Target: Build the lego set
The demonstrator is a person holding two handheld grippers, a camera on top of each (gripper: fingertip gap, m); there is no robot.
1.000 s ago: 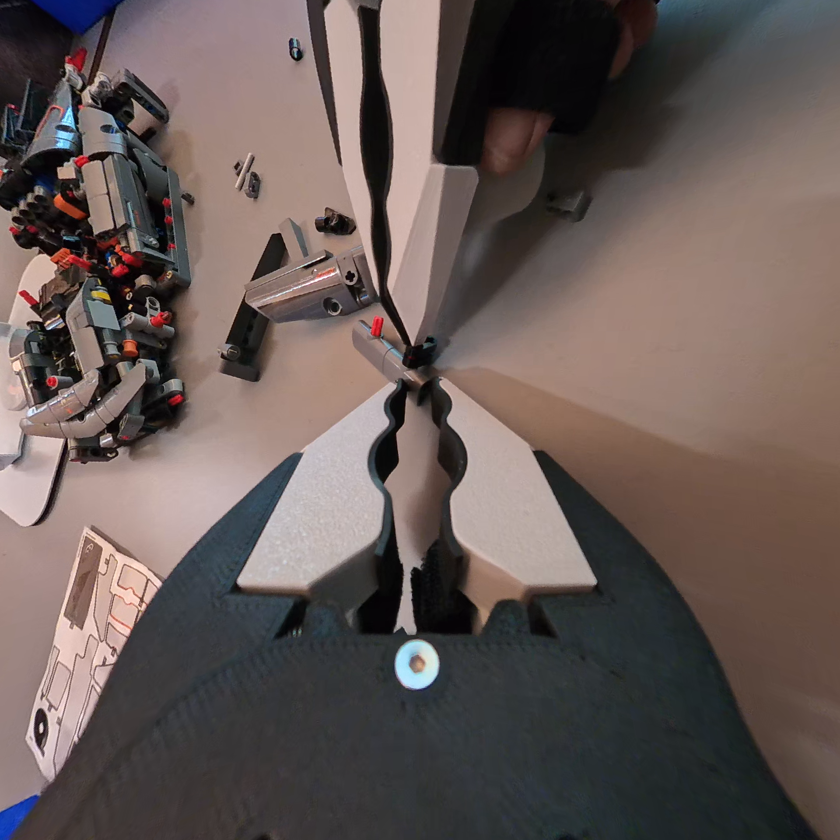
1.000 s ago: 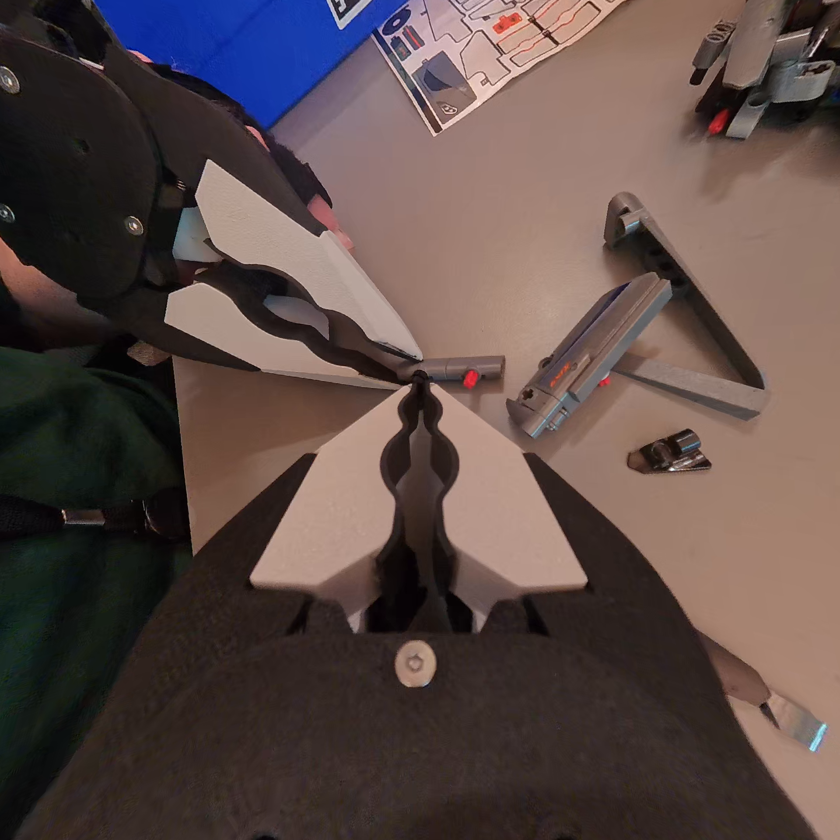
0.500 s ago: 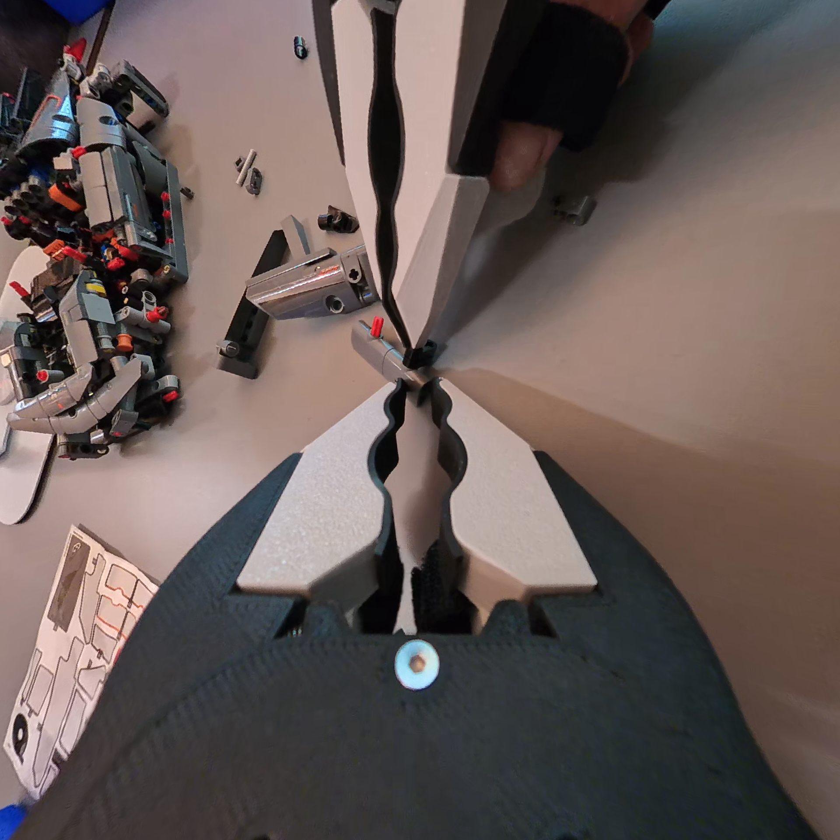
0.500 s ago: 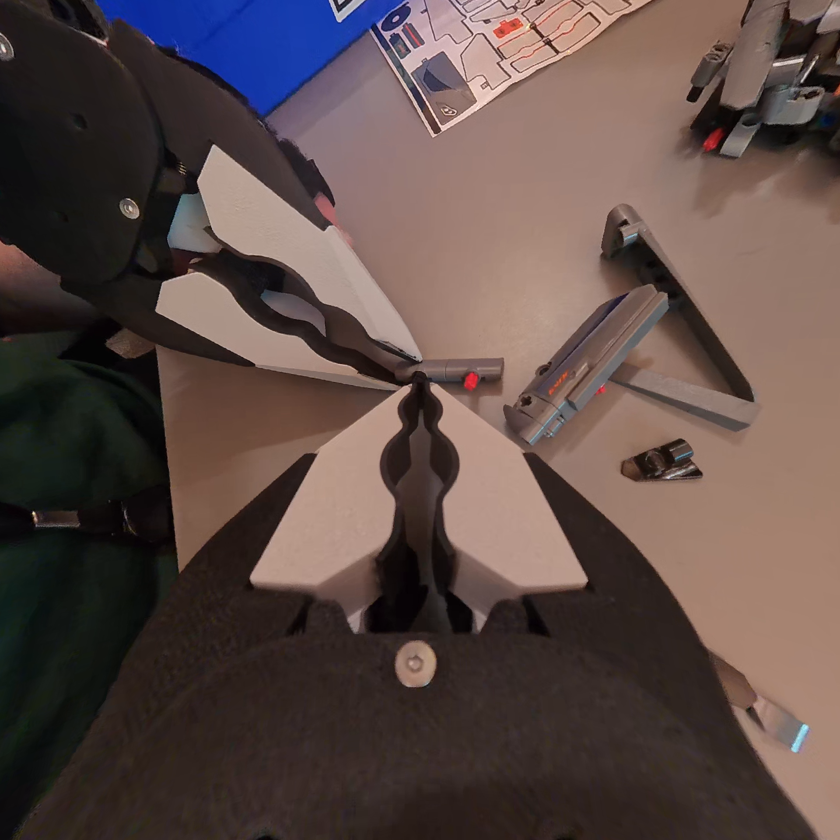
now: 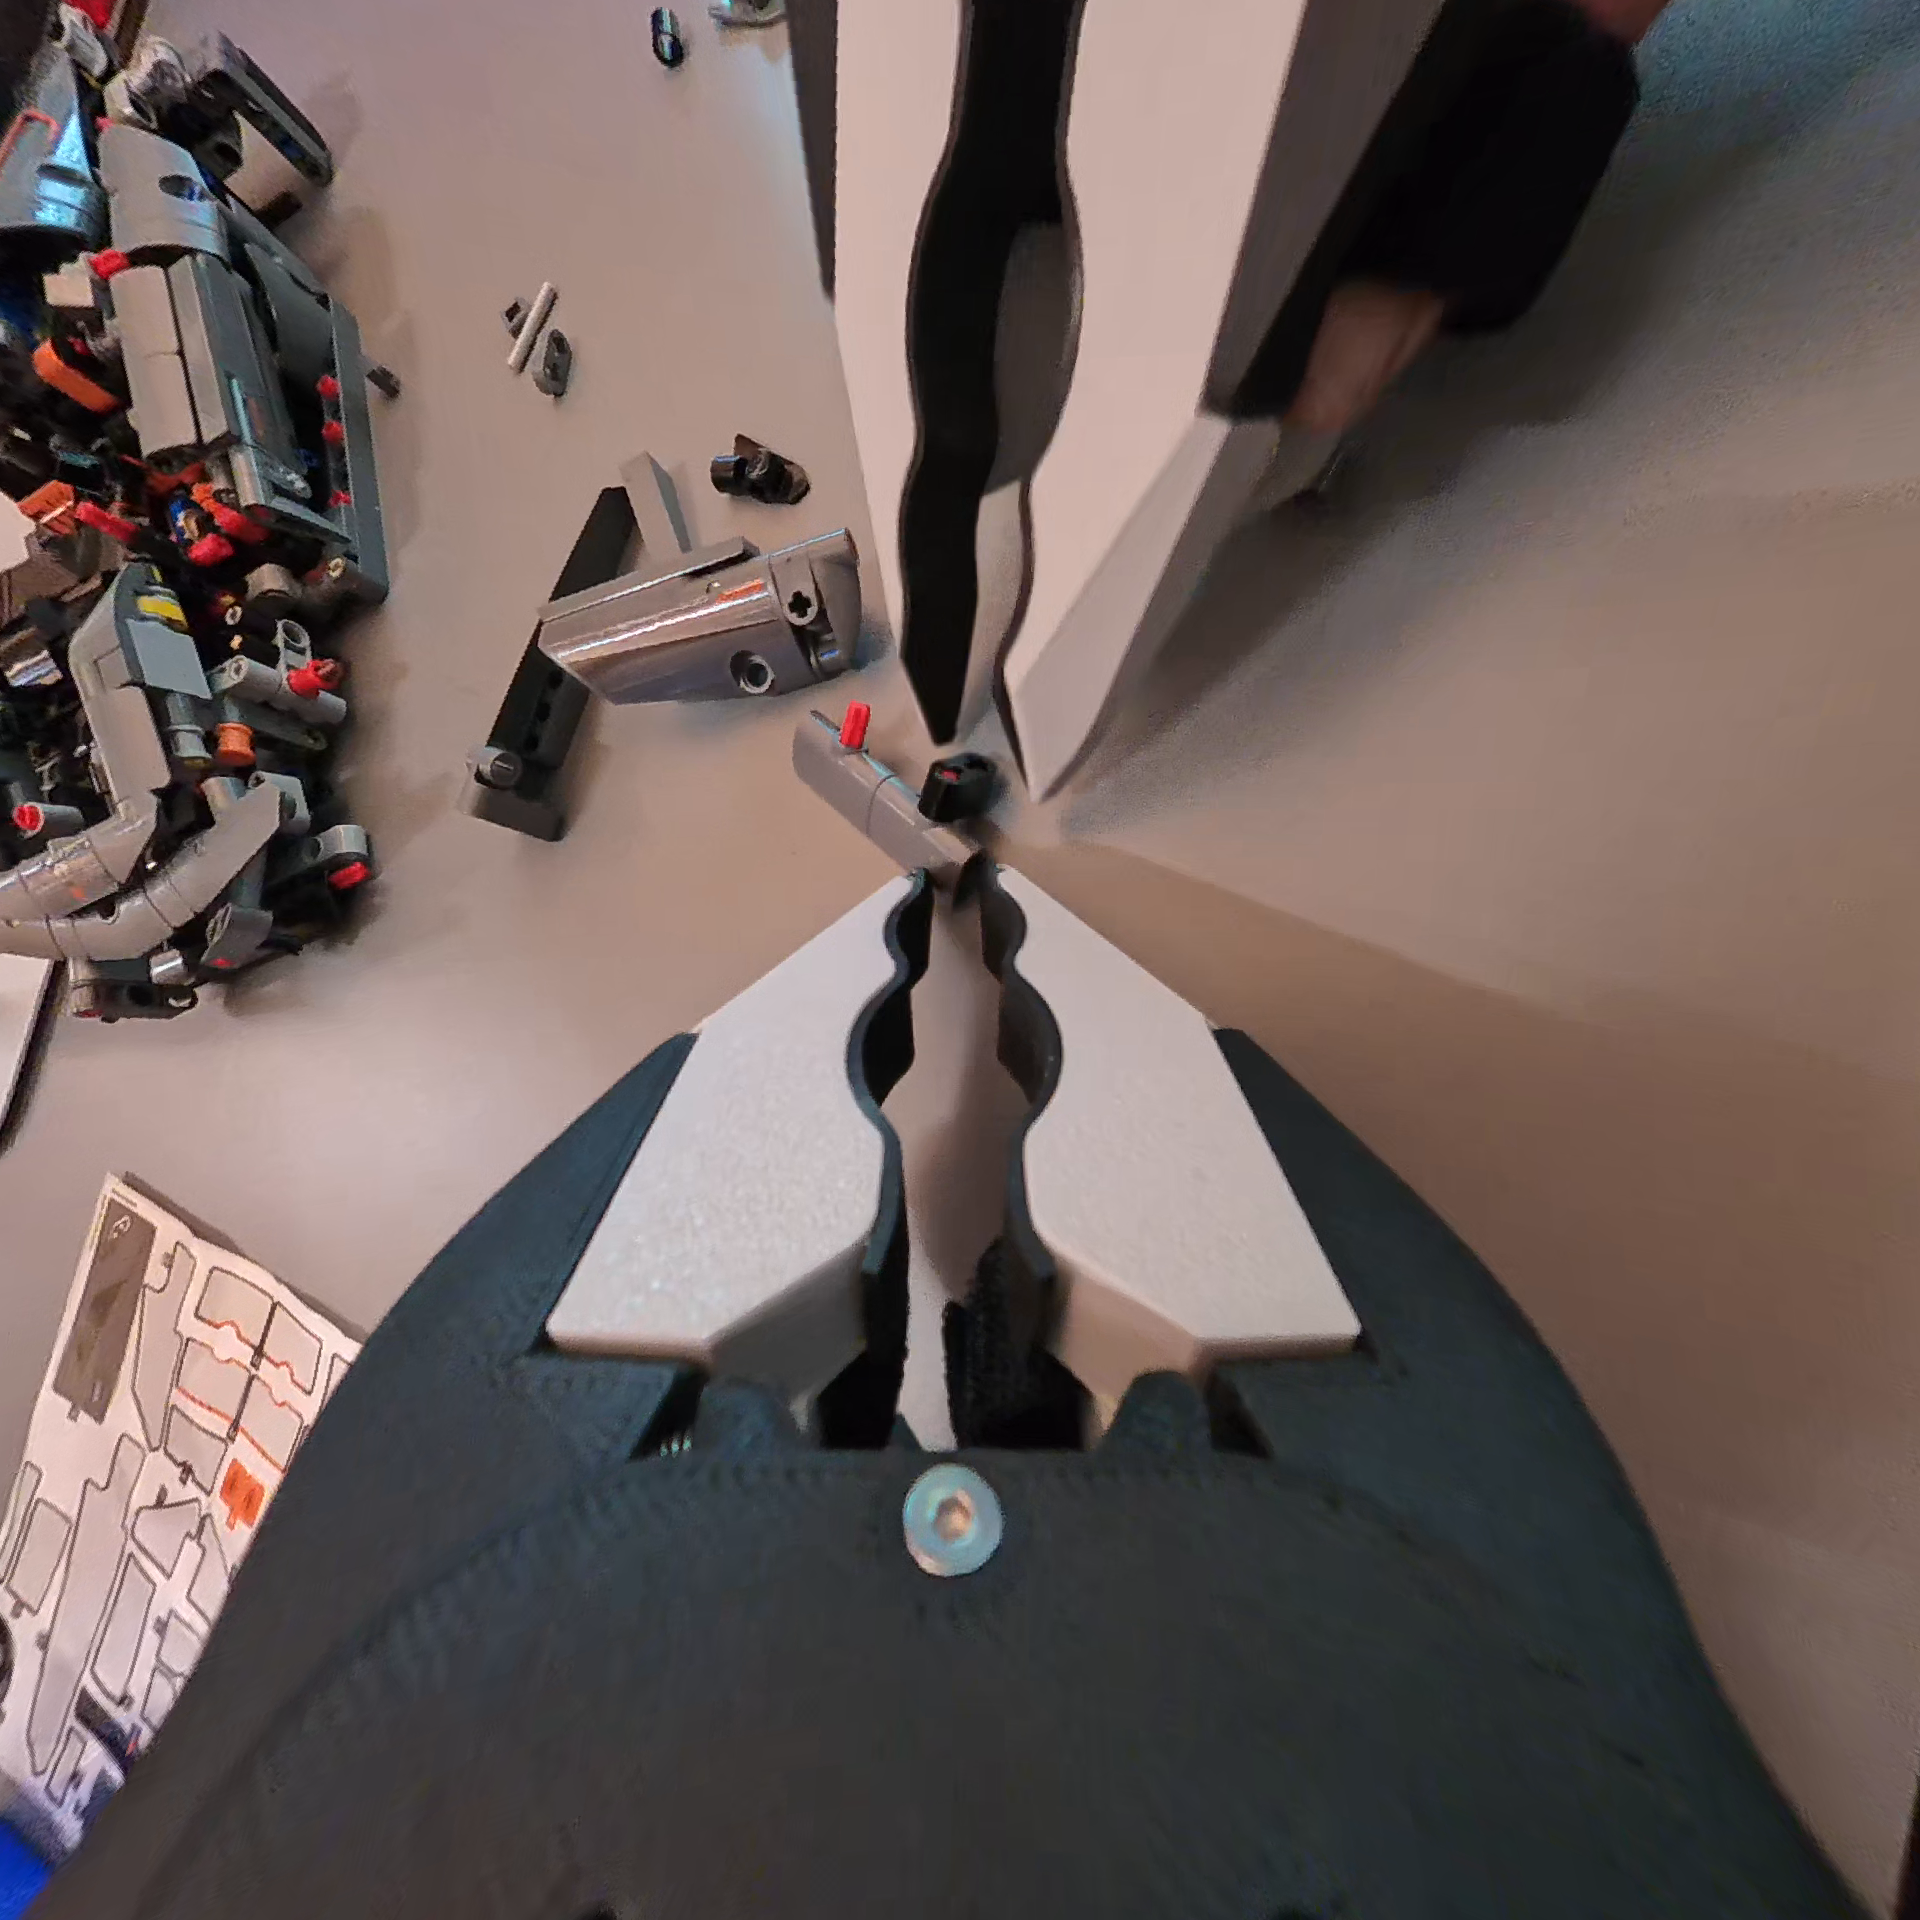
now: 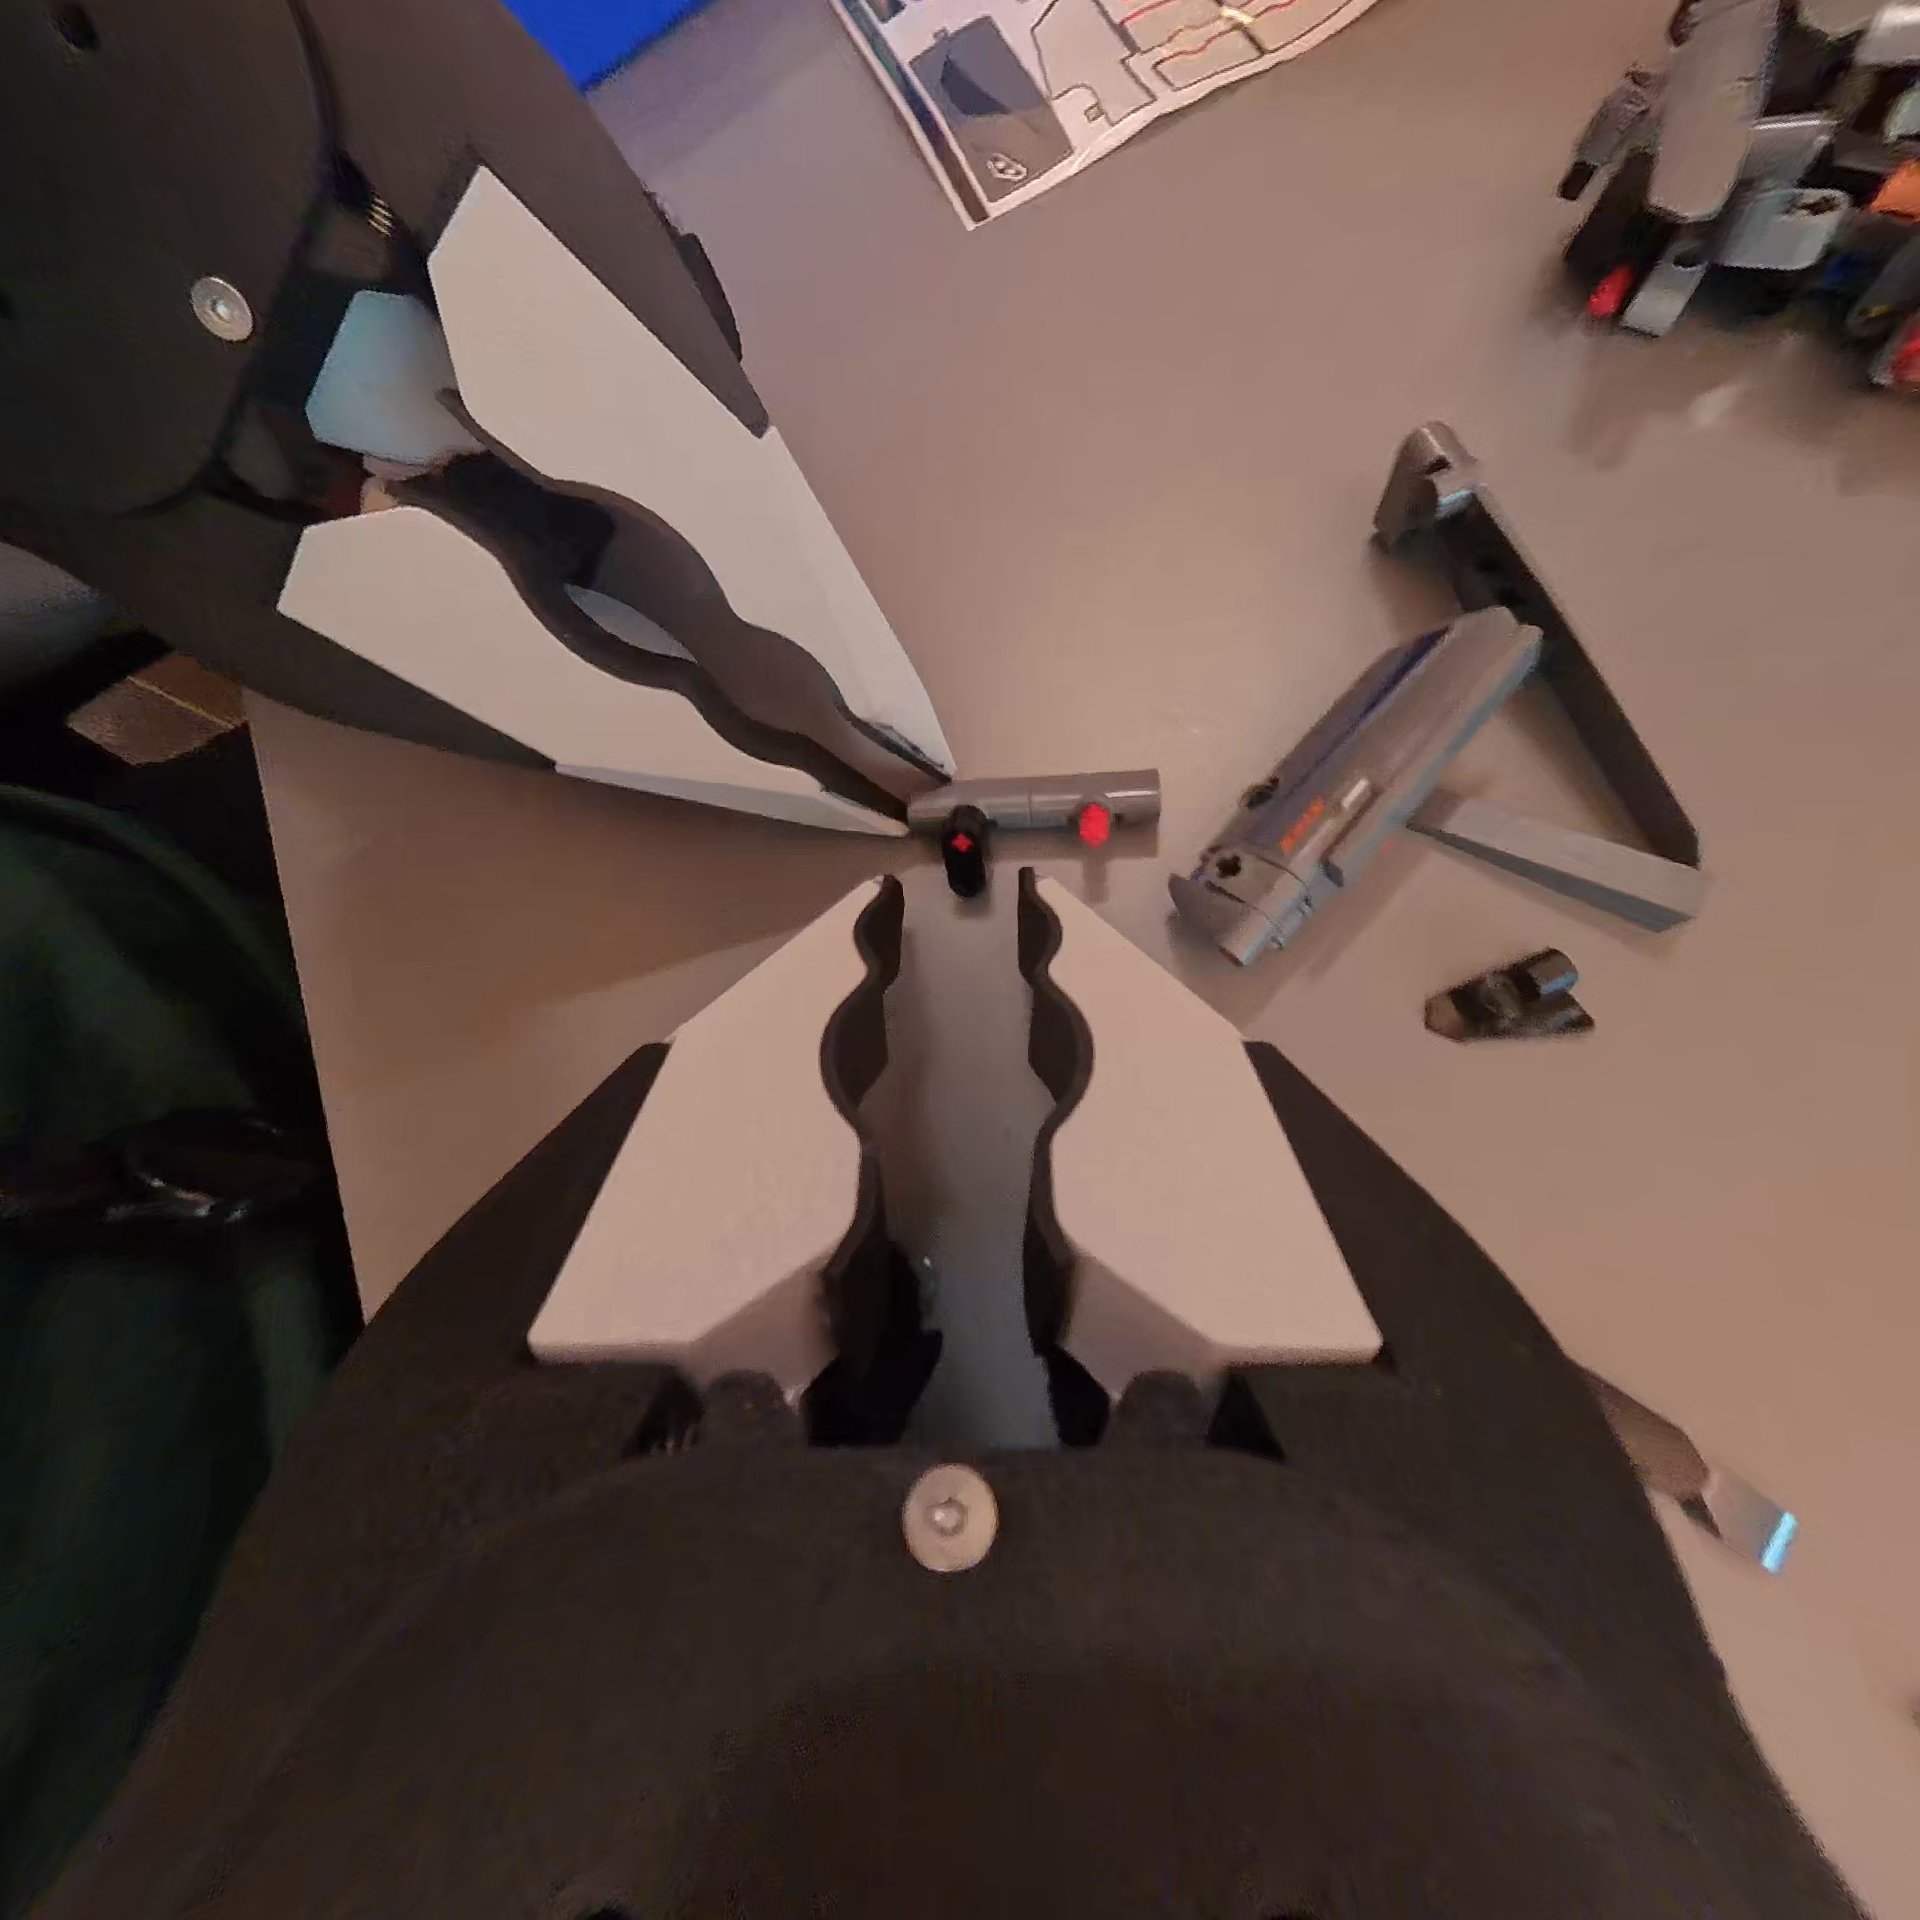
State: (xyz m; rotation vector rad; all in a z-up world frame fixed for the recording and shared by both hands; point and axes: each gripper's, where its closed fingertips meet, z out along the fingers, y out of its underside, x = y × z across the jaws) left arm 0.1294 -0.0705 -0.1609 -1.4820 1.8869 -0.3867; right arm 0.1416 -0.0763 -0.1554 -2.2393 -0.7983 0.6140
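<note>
My left gripper is shut on one end of a short grey rod and holds it just above the table. The rod carries a red pin and a small black connector with a red axle end. In the right wrist view the rod sticks out to the right of the left gripper, with the black connector hanging from it. My right gripper is open, its jaws on either side of the connector and a little back from it. It also shows from above in the left wrist view.
A partly built grey model stands at the left. A grey panel assembly lies on a black beam near the rod. Small loose parts and an instruction sheet lie around. A shiny strip lies at the right. The grippers are tip to tip, or close to it.
My right gripper was shut on the black connector at the rod. It has opened and drawn back a little, and the connector stays on the rod. My left gripper has held still.
</note>
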